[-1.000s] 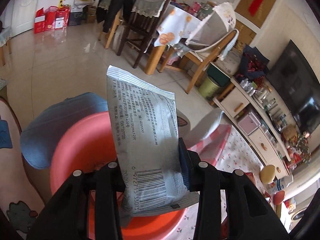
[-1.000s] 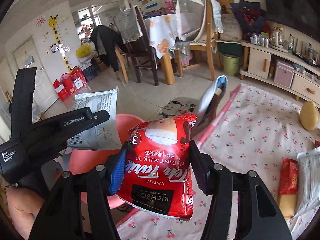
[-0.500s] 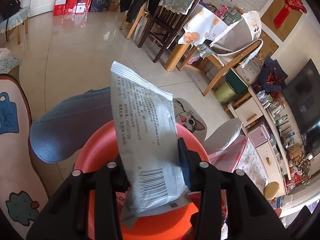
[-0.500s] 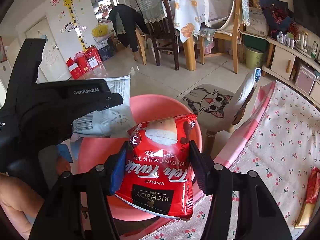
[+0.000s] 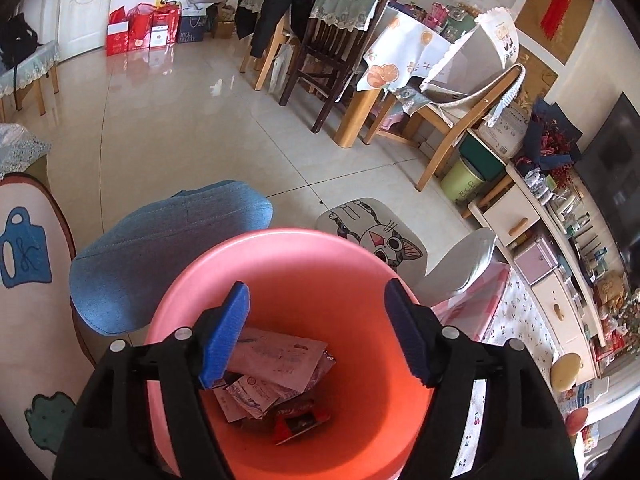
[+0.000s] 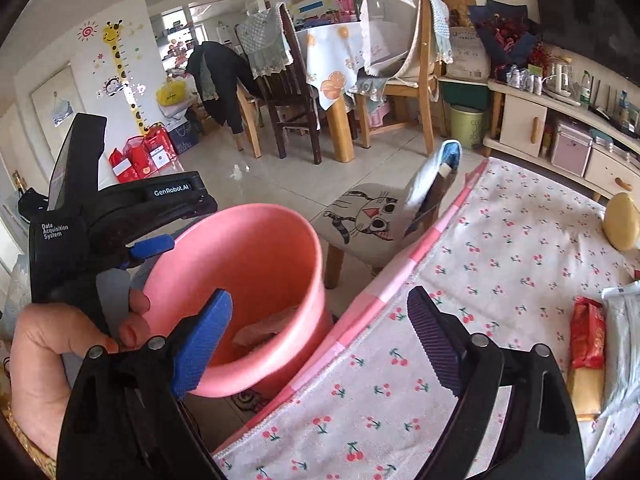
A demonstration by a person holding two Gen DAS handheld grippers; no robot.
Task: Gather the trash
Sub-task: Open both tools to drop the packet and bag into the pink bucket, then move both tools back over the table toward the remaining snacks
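- The left gripper hangs over the mouth of the round pink plastic bin, jaws spread wide and holding nothing; several crumpled wrappers lie at the bin's bottom.
- The right gripper is likewise spread and empty, poised above the near left edge of the cherry-print tablecloth, just beside the bin.
- Trash left to collect: a red-and-yellow snack packet and a clear silvery plastic bag lie side by side at the cloth's right edge, well apart from the right gripper.
- Risk 1: the 2 items touch, so closing on the packet may snag the bag, and 1 of them may drop on the way over.
- Risk 2: thin, flat packaging gives the fingers little to bite; they may pinch the cloth instead and drag it.
- Risk 3: the bin stands below the cloth's edge, so a release made too early would, I judge, land trash on the floor.
- Risk 4: both grippers crowd the bin and may knock together.
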